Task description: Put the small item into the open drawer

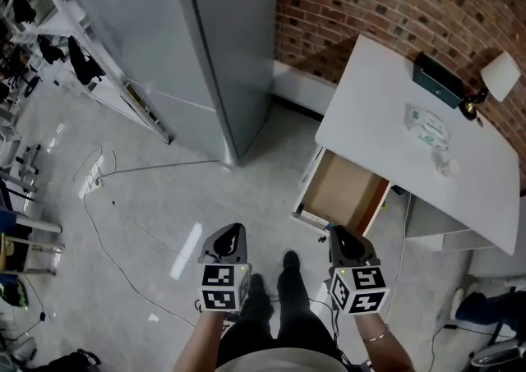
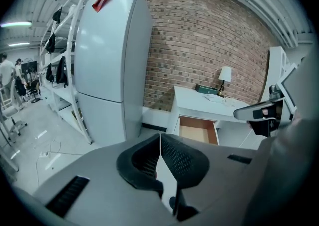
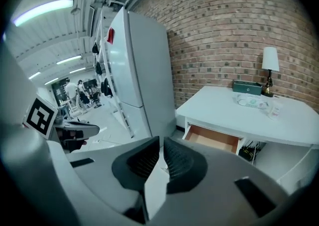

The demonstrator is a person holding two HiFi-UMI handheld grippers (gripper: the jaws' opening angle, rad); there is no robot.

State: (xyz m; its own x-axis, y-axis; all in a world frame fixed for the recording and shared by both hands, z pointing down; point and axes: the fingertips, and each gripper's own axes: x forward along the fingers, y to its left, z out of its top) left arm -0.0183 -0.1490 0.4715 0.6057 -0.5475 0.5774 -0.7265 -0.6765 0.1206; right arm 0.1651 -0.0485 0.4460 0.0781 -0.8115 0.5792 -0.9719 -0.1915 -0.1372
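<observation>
A white desk (image 1: 386, 107) stands against the brick wall, with its wooden drawer (image 1: 345, 190) pulled open and empty. On the desktop lie a small white item (image 1: 445, 167) and a wipes packet (image 1: 427, 126). Both grippers hang low over the floor, well short of the desk. My left gripper (image 1: 233, 235) is shut, its pads meeting with nothing between them (image 2: 160, 135). My right gripper (image 1: 343, 237) is just in front of the drawer, and its jaws stand a narrow gap apart with nothing held (image 3: 161, 140). In the right gripper view the drawer (image 3: 213, 139) and the small item (image 3: 273, 112) lie ahead.
A tall grey fridge (image 1: 189, 42) stands left of the desk. A green box (image 1: 436, 80) and a lamp (image 1: 500, 75) sit at the desk's back edge. Cables (image 1: 99, 173) trail over the floor to the left. The person's feet (image 1: 288, 280) are between the grippers.
</observation>
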